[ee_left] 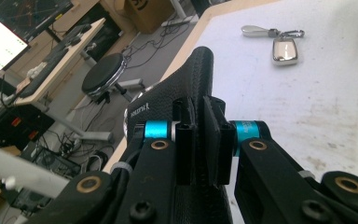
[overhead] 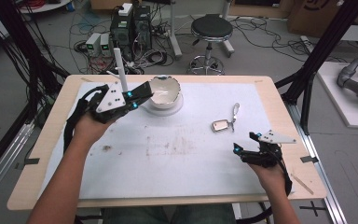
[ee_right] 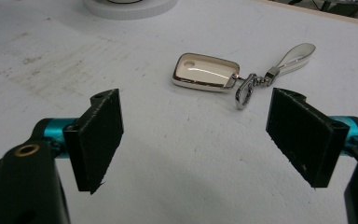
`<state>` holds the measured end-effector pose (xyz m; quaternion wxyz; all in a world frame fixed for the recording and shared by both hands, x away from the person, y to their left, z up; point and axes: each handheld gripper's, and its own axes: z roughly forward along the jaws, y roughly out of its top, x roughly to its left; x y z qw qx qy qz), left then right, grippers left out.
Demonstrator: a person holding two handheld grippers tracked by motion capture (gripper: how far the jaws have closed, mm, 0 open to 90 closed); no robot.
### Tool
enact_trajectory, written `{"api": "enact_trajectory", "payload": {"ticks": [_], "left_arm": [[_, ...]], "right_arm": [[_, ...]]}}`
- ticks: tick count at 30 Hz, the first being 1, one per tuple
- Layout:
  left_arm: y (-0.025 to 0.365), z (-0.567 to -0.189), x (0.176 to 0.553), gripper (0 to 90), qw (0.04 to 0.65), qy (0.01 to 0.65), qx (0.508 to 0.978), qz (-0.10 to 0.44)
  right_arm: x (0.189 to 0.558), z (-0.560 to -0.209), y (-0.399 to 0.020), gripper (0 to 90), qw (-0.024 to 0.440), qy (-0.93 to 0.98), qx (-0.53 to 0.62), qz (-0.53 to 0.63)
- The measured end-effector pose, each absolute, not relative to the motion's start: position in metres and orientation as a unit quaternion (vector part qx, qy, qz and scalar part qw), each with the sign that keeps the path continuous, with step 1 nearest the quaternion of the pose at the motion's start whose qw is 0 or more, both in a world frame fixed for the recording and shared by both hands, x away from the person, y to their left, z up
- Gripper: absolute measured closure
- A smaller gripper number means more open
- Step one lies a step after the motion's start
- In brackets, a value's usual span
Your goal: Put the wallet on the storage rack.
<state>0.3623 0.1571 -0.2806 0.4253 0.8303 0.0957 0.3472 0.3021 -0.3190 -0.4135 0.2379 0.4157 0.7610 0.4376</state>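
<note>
My table (overhead: 279, 100) has a pale wooden rim and a white sheet (overhead: 191, 154) over most of its top, smudged with brownish marks near the middle. My right gripper (overhead: 243, 150) sits low over the sheet's right side, its fingers (ee_right: 98, 135) spread wide with nothing between them. Just ahead of them, between their tips in the right gripper view, lies a cream and silver key fob (ee_right: 205, 72) flat on the sheet, a metal clasp (ee_right: 245, 91) joining it to a pale loop strap (ee_right: 296, 56) that runs away from me. The fob is near but apart from both fingers.

Farther off on the left, my left gripper (overhead: 137, 93) is raised, and its fingers (ee_left: 185, 135) are pinched tight on a black textured thing (ee_left: 196, 79) that stands up between them; what it is I cannot tell. Right beside that gripper a white bowl (overhead: 164, 89) sits on a white round base (overhead: 165, 107).

Beyond the table's far edge the grey floor (overhead: 261, 51) carries tangled cables (overhead: 154, 56), a black round stool (overhead: 211, 28) and computer boxes (overhead: 130, 25).
</note>
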Motion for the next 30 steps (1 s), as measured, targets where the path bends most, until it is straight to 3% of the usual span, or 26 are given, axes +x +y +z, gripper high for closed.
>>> {"api": "enact_trajectory", "payload": {"ticks": [7, 17, 30], "left_arm": [[0.133, -0.273, 0.391, 83.2, 0.416, 0.061, 0.837, 0.349], [0.116, -0.292, 0.426, 83.1, 0.419, 0.036, 0.84, 0.343], [0.101, -0.319, 0.438, 83.0, 0.402, 0.029, 0.856, 0.323]], "right_arm": [[0.303, -0.413, -0.317, 19.1, 0.238, 0.762, 0.413, 0.439], [0.299, -0.414, -0.32, 19.1, 0.239, 0.76, 0.418, 0.436], [0.297, -0.415, -0.325, 19.1, 0.239, 0.758, 0.424, 0.434]]}}
